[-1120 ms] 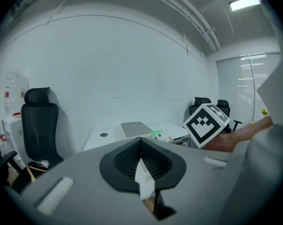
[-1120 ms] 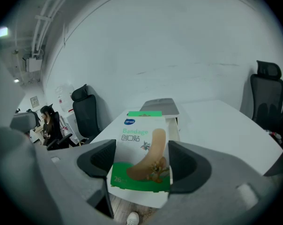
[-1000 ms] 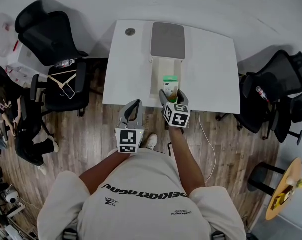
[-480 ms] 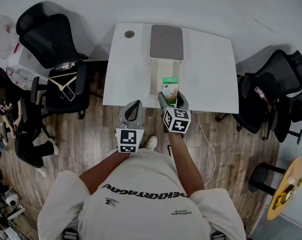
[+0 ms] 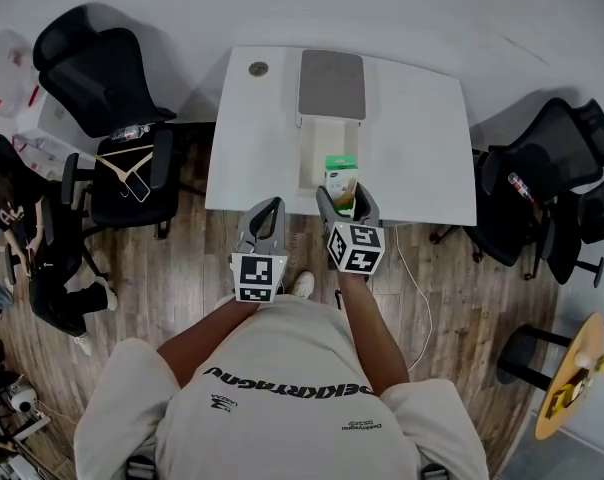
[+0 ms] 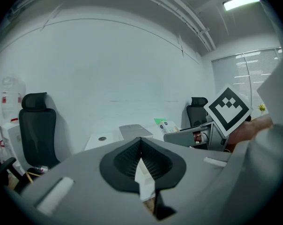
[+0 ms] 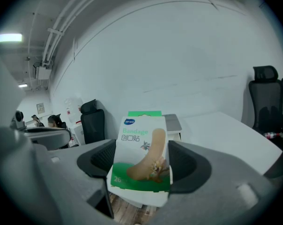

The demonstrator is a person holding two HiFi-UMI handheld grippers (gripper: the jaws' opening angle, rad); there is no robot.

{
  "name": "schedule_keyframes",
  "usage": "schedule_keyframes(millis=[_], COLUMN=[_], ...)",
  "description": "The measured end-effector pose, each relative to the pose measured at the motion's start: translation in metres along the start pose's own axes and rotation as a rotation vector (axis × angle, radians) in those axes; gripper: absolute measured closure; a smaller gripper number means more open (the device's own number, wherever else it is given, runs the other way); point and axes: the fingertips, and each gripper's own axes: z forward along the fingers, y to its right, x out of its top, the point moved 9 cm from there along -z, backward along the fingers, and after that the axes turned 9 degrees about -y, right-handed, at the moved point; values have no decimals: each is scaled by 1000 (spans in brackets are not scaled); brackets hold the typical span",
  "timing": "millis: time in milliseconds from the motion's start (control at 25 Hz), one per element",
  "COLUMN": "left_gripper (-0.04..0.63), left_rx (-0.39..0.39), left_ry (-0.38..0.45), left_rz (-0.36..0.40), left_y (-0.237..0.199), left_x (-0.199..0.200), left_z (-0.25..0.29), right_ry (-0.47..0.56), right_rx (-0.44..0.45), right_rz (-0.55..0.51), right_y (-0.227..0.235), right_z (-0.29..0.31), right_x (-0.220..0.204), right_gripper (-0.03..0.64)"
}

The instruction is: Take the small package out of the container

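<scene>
A small green and white bandage package [image 5: 340, 178] [image 7: 141, 156] stands upright between the jaws of my right gripper [image 5: 344, 198] [image 7: 142, 165], which is shut on it. It hangs over the near end of the long white container [image 5: 311, 153], whose grey lid [image 5: 332, 83] lies at the far end. The container rests on the white table [image 5: 422, 138]. My left gripper [image 5: 266, 210] [image 6: 141, 159] hovers just off the table's front edge, left of the container, shut with nothing in it. The left gripper view also catches the package [image 6: 167, 124] and the grey lid [image 6: 134, 131].
Black office chairs stand left [image 5: 107, 78] and right [image 5: 552, 163] of the table. A person [image 5: 17, 223] sits at the far left. A white cable [image 5: 414, 283] trails over the wooden floor. A round grommet [image 5: 258, 68] sits in the table's far left corner.
My right gripper has drawn back a little toward the table's front edge with the package in it. The left gripper has barely moved.
</scene>
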Motion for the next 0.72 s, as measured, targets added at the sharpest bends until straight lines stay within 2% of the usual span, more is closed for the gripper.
schedule_keyframes(millis=[720], left_gripper=[598], left_rx=[-6], left_ry=[16], left_rz=[4], left_y=[1], left_x=[7], left_z=[1], right_ry=[57], right_rx=[23], right_rz=[-42], right_y=[-12], right_z=[-23], right_x=[4], right_gripper=[269])
